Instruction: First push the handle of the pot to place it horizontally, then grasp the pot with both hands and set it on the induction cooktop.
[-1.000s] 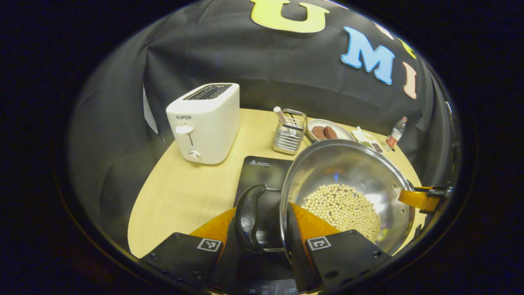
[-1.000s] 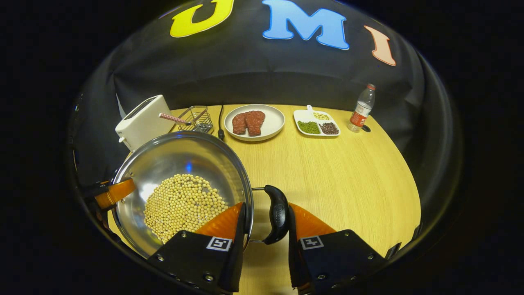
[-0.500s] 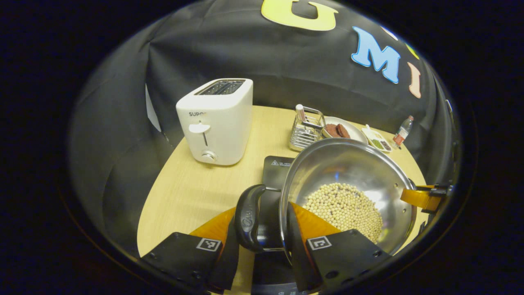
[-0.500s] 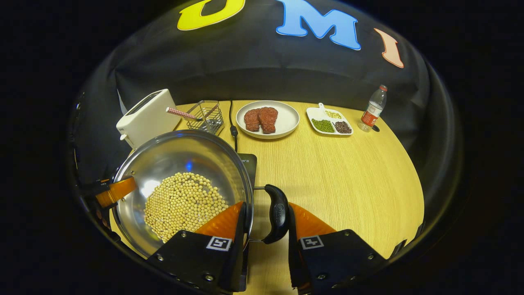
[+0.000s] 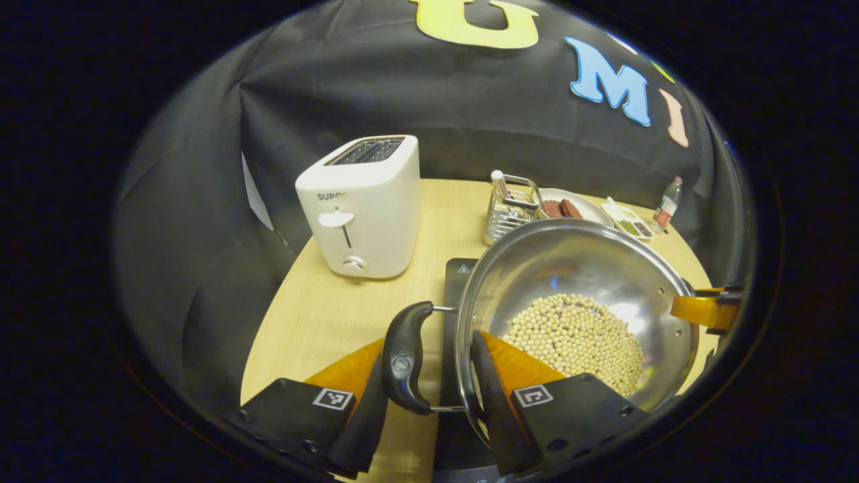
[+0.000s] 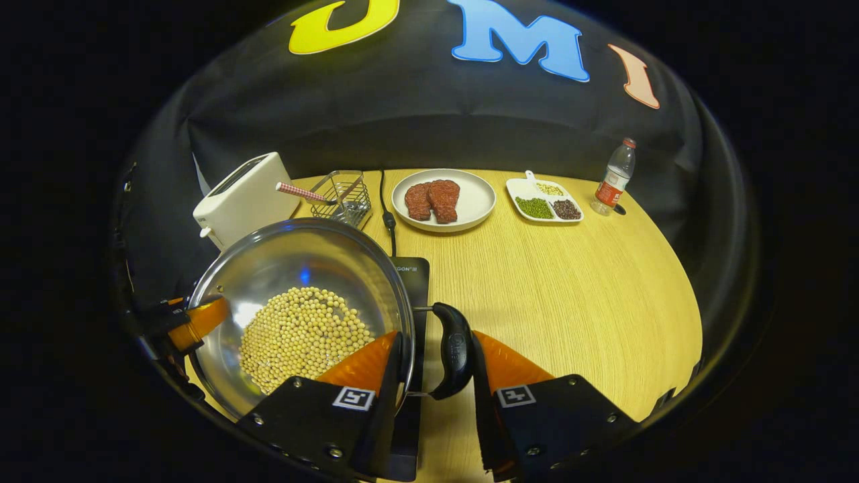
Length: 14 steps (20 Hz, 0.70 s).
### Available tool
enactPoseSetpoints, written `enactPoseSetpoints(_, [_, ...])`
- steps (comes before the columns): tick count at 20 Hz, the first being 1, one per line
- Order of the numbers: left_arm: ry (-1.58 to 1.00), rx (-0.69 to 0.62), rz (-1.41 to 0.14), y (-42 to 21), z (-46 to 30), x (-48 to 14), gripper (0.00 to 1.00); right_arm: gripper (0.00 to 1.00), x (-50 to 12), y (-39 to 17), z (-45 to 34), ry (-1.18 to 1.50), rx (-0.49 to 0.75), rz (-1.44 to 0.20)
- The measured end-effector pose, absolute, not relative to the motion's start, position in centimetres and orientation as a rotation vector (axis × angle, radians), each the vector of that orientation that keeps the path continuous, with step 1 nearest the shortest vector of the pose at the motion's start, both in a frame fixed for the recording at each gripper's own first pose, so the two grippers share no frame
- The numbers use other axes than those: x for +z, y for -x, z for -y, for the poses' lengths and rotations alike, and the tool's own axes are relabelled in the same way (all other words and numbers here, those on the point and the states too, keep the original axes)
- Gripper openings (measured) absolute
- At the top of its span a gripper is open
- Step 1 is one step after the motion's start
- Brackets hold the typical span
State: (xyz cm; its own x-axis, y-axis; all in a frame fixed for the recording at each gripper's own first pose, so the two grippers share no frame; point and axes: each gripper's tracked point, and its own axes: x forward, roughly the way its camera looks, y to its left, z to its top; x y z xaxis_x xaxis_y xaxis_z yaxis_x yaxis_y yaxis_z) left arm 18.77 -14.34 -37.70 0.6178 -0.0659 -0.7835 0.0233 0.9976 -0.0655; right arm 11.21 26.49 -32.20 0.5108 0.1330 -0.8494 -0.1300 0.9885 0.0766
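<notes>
A steel pot (image 5: 570,268) holding soybeans (image 5: 577,335) hangs between both grippers over the black induction cooktop (image 5: 458,278). My left gripper (image 5: 428,345) is shut across the pot's black left handle (image 5: 402,355) and rim, one finger outside the handle and one inside the wall. In the right gripper view, my right gripper (image 6: 436,342) clamps the other black handle (image 6: 453,349) and the pot (image 6: 295,261) rim the same way. The cooktop (image 6: 411,278) lies under the pot. I cannot tell whether the pot's base touches it.
A white toaster (image 5: 366,208) stands left of the cooktop, with a wire basket (image 5: 510,208) behind the pot. At the back of the wooden table (image 6: 570,302) are a plate of meat (image 6: 443,201), a divided dish (image 6: 545,201), a bottle (image 6: 616,176) and a power cord (image 6: 386,215).
Both grippers have carried the pot to the left, toward the toaster. The cooktop, earlier off to the pot's left, now lies beneath it. Both grips are unchanged.
</notes>
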Motion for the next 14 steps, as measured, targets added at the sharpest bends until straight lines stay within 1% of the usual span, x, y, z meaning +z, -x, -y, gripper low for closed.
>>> enactPoseSetpoints(1, [0.055, -0.046, -0.901, -18.8, 14.1, -37.9, 0.68, 0.52, -32.1, -11.2, -26.5, -0.005, 0.163, -1.016])
enactPoseSetpoints(2, [0.049, -0.04, -0.891, -18.9, 14.0, -37.8, 0.7, 0.53, -32.1, -11.3, -26.5, -0.001, 0.168, -1.011])
enactPoseSetpoints(3, [0.029, -0.034, -0.868, -19.2, 13.9, -37.3, 0.75, 0.57, -32.1, -11.3, -26.4, 0.011, 0.173, -0.997])
enactPoseSetpoints(4, [0.0, -0.029, -0.833, -19.6, 13.7, -36.6, 0.73, 0.58, -31.9, -11.4, -26.4, 0.024, 0.181, -0.979])
enactPoseSetpoints(6, [-0.053, -0.013, -0.759, -20.7, 13.4, -34.7, 0.96, 0.68, -30.9, -11.9, -26.3, 0.052, 0.191, -0.919])
enactPoseSetpoints(7, [-0.067, -0.007, -0.728, -20.7, 13.5, -33.4, 0.99, 1.0, -29.9, -12.1, -26.0, 0.066, 0.19, -0.883])
enactPoseSetpoints(9, [-0.083, 0.01, -0.667, -21.0, 13.8, -31.1, 1.0, 0.98, -27.7, -12.9, -25.4, 0.072, 0.195, -0.804])
enactPoseSetpoints(14, [-0.063, 0.035, -0.474, -20.6, 16.6, -22.7, 0.99, 0.98, -21.0, -13.5, -21.9, 0.051, 0.213, -0.586])
